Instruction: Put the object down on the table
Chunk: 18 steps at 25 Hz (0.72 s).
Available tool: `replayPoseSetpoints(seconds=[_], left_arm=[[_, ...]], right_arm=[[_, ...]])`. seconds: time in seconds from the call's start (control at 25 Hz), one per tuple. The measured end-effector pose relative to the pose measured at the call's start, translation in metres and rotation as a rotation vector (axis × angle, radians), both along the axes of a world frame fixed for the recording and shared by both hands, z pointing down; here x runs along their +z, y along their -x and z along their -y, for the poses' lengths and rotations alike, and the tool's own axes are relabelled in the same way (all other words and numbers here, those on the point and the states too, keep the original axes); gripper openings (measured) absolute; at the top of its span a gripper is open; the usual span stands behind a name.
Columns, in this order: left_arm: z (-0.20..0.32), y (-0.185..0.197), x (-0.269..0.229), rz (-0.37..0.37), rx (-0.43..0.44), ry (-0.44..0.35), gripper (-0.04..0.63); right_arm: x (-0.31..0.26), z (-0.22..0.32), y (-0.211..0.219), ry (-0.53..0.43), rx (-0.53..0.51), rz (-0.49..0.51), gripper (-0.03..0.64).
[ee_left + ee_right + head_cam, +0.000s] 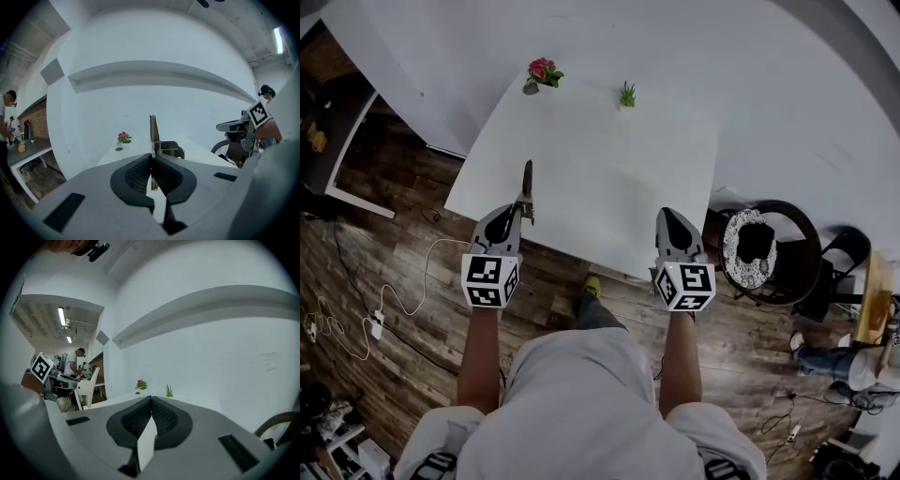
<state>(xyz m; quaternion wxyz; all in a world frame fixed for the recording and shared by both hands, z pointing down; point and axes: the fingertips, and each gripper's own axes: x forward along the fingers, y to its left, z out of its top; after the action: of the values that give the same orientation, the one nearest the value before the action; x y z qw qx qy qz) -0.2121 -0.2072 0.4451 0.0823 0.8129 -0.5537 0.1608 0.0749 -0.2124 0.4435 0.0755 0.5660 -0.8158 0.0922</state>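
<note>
- A white table (609, 178) fills the upper middle of the head view, above a wooden floor (403, 272), with 2 small plants (542, 73) at its far edge.
- The left gripper (522, 210) is clamped on a thin metal object (528, 183), which pokes over the table's near-left edge.
- The right gripper (673, 216) is closed on nothing.
- By my reckoning, the lowering and the release are yet to come.

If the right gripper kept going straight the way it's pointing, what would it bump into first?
Probably the white table. The right gripper aims low across it, toward the gap between the pink flower pot and the small green plant. Depth is hard to judge.
</note>
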Motion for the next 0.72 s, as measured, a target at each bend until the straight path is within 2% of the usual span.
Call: replayPoseSetpoints(seconds=[0.48, 0.72], left_arm=[[0.072, -0.042, 0.031, 0.286, 0.068, 0.001, 0.02], [0.085, -0.059, 0.046, 0.5, 0.154, -0.01, 0.02]], right_arm=[[0.019, 0.066, -0.034, 0.029, -0.008, 0.039, 0.009], [0.022, 0.077, -0.043, 0.036, -0.004, 0.048, 0.009]])
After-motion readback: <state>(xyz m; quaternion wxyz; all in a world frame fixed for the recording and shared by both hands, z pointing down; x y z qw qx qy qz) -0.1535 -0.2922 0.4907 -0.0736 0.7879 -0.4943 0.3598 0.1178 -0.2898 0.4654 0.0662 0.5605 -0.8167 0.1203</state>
